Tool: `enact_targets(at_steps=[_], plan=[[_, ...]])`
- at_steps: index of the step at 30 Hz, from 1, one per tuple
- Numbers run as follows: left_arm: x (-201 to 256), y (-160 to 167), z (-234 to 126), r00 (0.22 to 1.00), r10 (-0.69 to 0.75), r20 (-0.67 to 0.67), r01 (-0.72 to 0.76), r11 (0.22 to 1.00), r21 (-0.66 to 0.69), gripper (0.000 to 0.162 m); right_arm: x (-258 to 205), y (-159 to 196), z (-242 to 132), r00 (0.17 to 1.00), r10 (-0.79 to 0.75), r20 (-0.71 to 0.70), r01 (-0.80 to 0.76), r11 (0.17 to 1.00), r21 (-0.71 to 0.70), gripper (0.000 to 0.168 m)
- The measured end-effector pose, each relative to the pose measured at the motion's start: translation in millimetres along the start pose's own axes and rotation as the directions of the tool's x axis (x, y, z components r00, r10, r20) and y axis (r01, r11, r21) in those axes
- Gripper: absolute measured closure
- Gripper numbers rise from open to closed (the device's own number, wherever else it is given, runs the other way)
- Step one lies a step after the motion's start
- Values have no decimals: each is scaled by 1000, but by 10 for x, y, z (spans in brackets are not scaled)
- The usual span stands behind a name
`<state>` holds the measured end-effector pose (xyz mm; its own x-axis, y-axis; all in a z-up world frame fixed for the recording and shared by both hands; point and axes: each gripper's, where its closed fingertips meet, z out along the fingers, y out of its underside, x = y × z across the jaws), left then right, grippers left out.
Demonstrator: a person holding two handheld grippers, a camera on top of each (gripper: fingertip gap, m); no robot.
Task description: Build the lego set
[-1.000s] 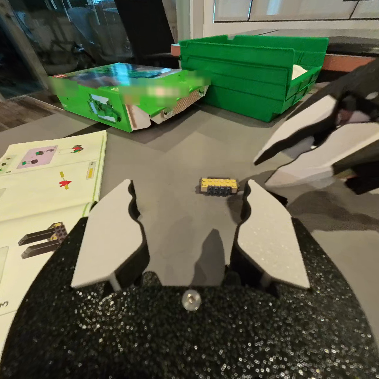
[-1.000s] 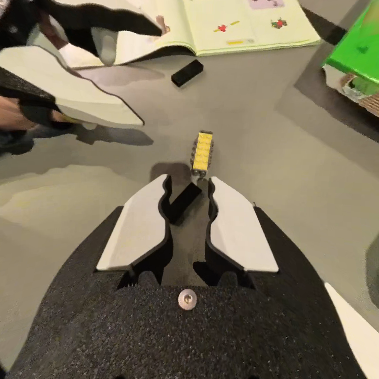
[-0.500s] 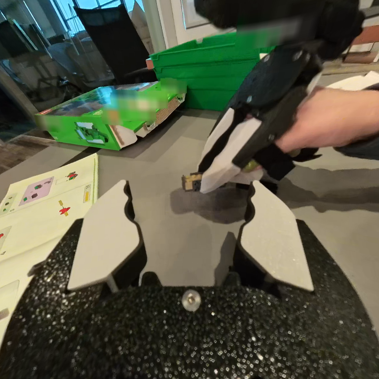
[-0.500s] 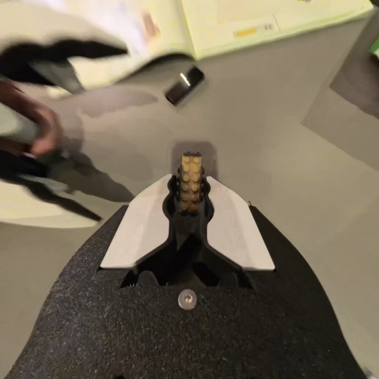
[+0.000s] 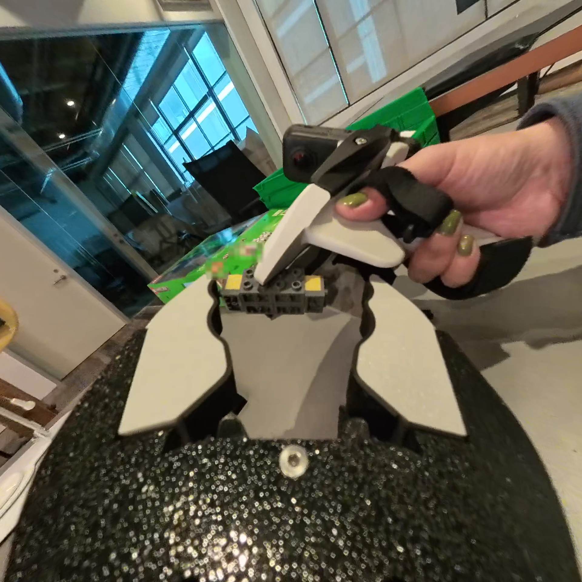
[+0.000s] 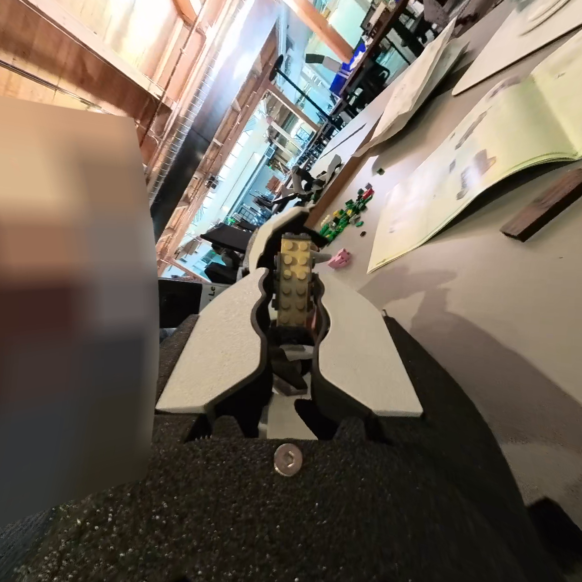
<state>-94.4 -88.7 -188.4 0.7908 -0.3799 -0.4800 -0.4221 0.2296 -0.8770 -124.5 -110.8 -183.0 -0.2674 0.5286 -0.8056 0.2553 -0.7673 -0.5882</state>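
Note:
My right gripper [image 6: 291,278] is shut on a small Lego assembly [image 6: 294,283], a yellow plate on dark grey bricks, and holds it in the air above the table. In the left wrist view the assembly [image 5: 274,294] hangs crosswise between the tips of my open left gripper [image 5: 289,293]. Its left end is close to the left finger; there is a gap at the right finger. The right gripper's white fingers [image 5: 283,242] come down on it from the upper right, held by a hand [image 5: 491,201].
An open instruction booklet [image 6: 472,176] lies on the grey table [image 6: 472,315], with a black brick [image 6: 541,214] beside it. A pile of loose green bricks [image 6: 340,217] and a pink piece [image 6: 340,258] lie farther off. A green box [image 5: 195,271] and a green bin [image 5: 393,116] stand behind. Less than 4 cm separates the two grippers' tips.
The right gripper closed on the assembly on the table, lifted it, and brought it between the left gripper's fingertips. Both grippers have tilted upward off the table.

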Motion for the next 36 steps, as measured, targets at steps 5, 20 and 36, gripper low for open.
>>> enact_targets(at_steps=[5, 20, 36], plan=[[-76, 34, -11, 999, -36, 31, 36, 999, -8, 76, -16, 11, 11, 1000, 18, 18, -18, 1000, -10, 145], [-96, 32, -39, 999, -8, 34, 7, 1000, 5, 91, -34, -18, -23, 999, 37, 38, -37, 999, 0, 144], [-83, 42, -37, 997, 57, 53, -56, 998, -10, 99, -15, 1, -27, 998, 47, 45, -47, 999, -3, 144]])
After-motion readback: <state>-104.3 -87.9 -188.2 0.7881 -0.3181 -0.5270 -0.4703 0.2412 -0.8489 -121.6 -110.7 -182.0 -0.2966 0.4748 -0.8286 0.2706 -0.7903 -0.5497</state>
